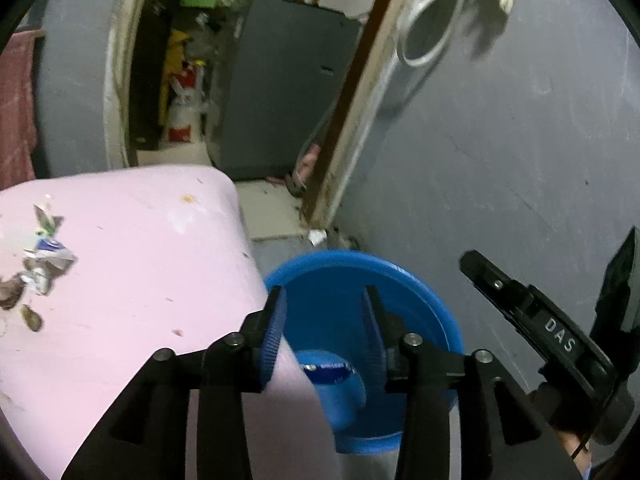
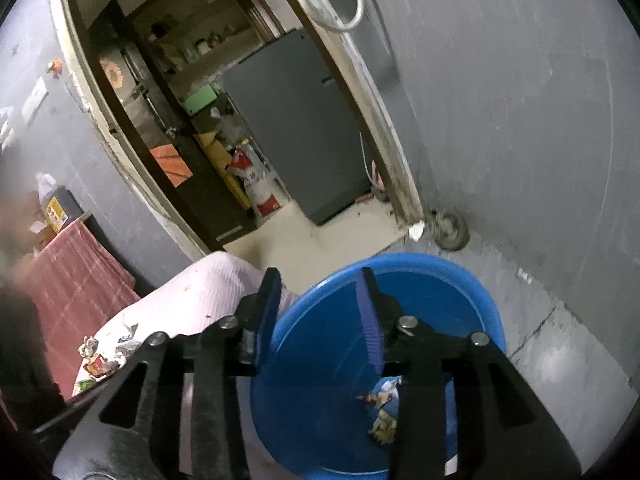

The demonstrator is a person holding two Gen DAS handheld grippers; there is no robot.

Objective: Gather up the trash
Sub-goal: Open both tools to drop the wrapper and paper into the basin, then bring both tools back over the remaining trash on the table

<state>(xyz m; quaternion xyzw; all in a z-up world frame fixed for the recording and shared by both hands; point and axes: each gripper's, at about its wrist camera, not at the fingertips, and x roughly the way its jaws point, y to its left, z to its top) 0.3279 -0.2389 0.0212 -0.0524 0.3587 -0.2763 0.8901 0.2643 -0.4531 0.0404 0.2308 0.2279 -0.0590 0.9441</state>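
A blue plastic tub (image 1: 424, 304) stands on the floor beside a pink cloth-covered table (image 1: 140, 248). My left gripper (image 1: 324, 320) is open and empty above the tub's near rim, at the table's corner. A blue wrapper (image 1: 330, 370) lies inside the tub. Scraps of wrappers and peel (image 1: 40, 264) lie on the table's left side. In the right wrist view my right gripper (image 2: 318, 304) is open and empty over the tub (image 2: 460, 280), with wrappers (image 2: 384, 412) at its bottom. More trash (image 2: 108, 354) lies on the table (image 2: 200, 292). The right gripper's body (image 1: 560, 336) shows at the left view's right edge.
A grey wall (image 2: 520, 120) rises behind the tub. An open doorway leads to a grey fridge (image 2: 300, 128) and a red-and-white sack (image 2: 256, 184). A crumpled white scrap (image 2: 416, 231) and a coiled rope (image 2: 452, 228) lie at the door frame's foot. A red cloth (image 2: 76, 272) hangs left.
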